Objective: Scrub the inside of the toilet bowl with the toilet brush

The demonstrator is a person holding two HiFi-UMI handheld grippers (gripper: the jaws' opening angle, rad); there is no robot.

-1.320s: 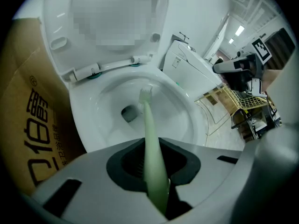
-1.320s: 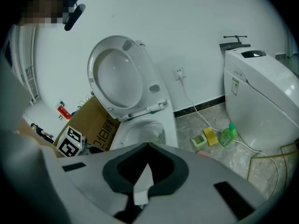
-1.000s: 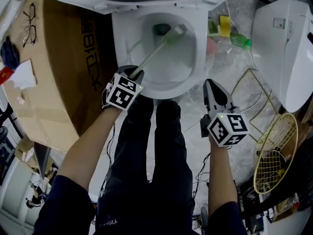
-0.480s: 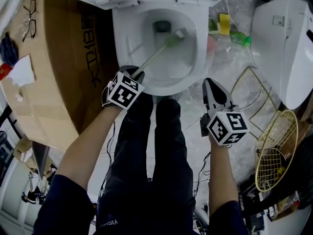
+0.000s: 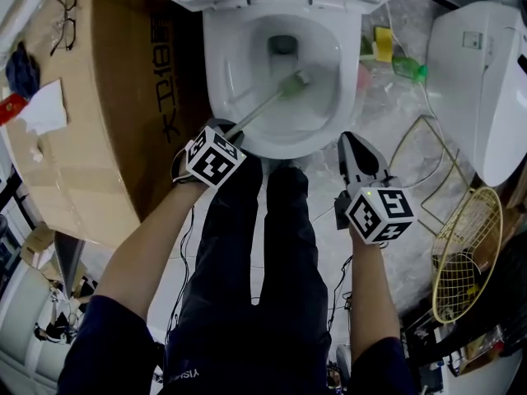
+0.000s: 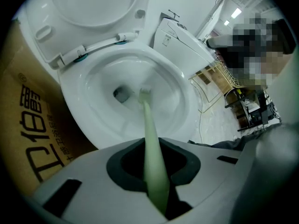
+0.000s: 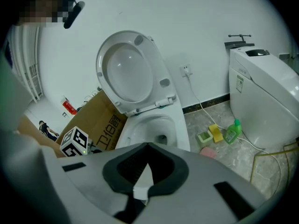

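The brush has slid back from the hole

The left gripper (image 5: 226, 127) is shut tight on the thin, pale green stick of the toilet brush (image 5: 262, 105), down at 7 o'clock of the toilet bowl (image 5: 233, 66). A second ago the brush head was right beside the dark hole (image 5: 282, 44). Now it sits lower, at about 5 o'clock from the hole, on the white inside wall. I think this means the scrubbing is going on, with the brush rubbing back and forth, and there is more wall left to rub. The brush head is small, green and white, and the stick slants up toward 2 o'clock. The right gripper (image 5: 351, 141) is closed with nothing in it, waiting outside the bowl at 5 o'clock.
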